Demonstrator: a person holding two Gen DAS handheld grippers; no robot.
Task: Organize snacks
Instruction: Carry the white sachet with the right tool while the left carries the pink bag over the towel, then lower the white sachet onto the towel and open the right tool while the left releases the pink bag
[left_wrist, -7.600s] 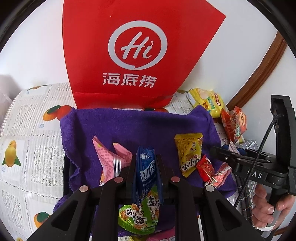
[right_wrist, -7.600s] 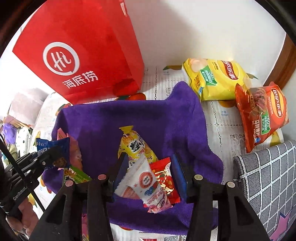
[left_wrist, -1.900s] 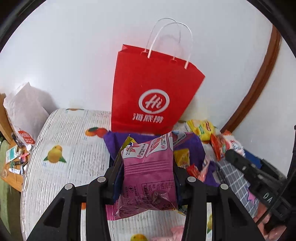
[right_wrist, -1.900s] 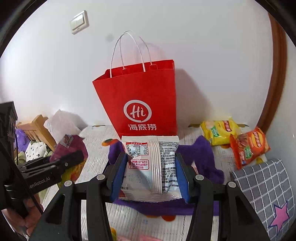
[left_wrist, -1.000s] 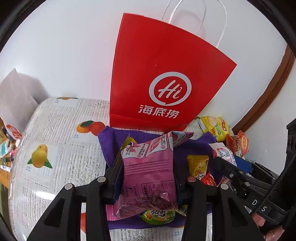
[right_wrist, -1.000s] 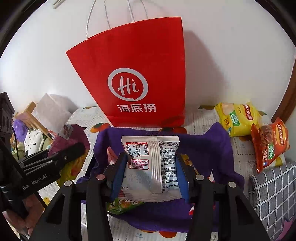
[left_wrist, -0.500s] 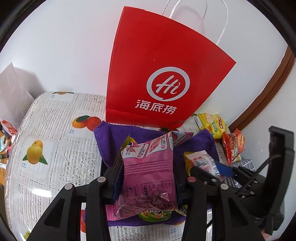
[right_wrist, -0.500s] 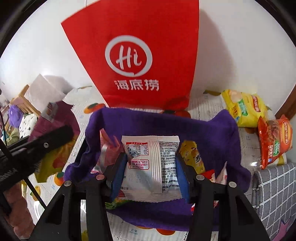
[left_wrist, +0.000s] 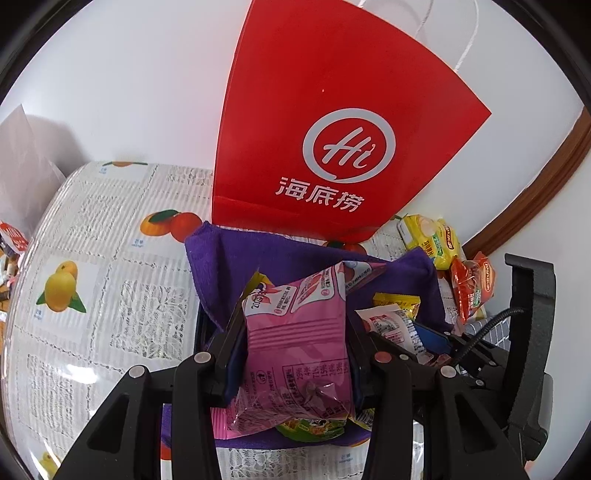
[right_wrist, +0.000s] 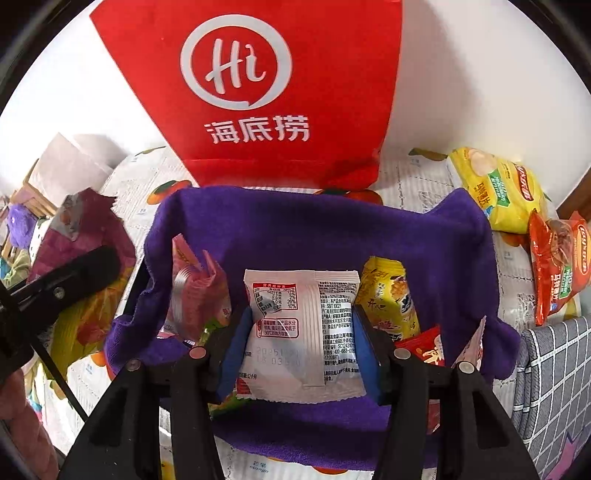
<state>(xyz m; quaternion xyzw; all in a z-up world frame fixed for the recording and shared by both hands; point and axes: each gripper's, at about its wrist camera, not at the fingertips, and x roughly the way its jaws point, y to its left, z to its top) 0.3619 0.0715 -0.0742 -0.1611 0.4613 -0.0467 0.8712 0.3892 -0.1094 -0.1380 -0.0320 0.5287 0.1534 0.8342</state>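
My left gripper (left_wrist: 297, 319) is shut on a pink snack packet (left_wrist: 295, 369), held above the near edge of the purple cloth-lined basket (left_wrist: 221, 266). My right gripper (right_wrist: 301, 317) has a white snack packet (right_wrist: 295, 350) between its blue pads, low inside the basket (right_wrist: 332, 236). Its jaws are opening, and the pads still touch the packet's edges. In the basket lie pink packets (right_wrist: 195, 291), a yellow packet (right_wrist: 388, 295) and a small red one (right_wrist: 424, 343). In the left wrist view the right gripper (left_wrist: 424, 332) enters from the right with the white packet (left_wrist: 391, 321).
A red paper bag (right_wrist: 277, 92) stands against the wall just behind the basket. A yellow chip bag (right_wrist: 495, 188) and an orange-red one (right_wrist: 557, 258) lie at the right. A grey checked cloth (right_wrist: 554, 387) sits near right. The fruit-print tablecloth (left_wrist: 92, 258) spreads left.
My right gripper has come down into the basket with the white packet, tilting more steeply. My left gripper has stayed nearly in place with the pink packet.
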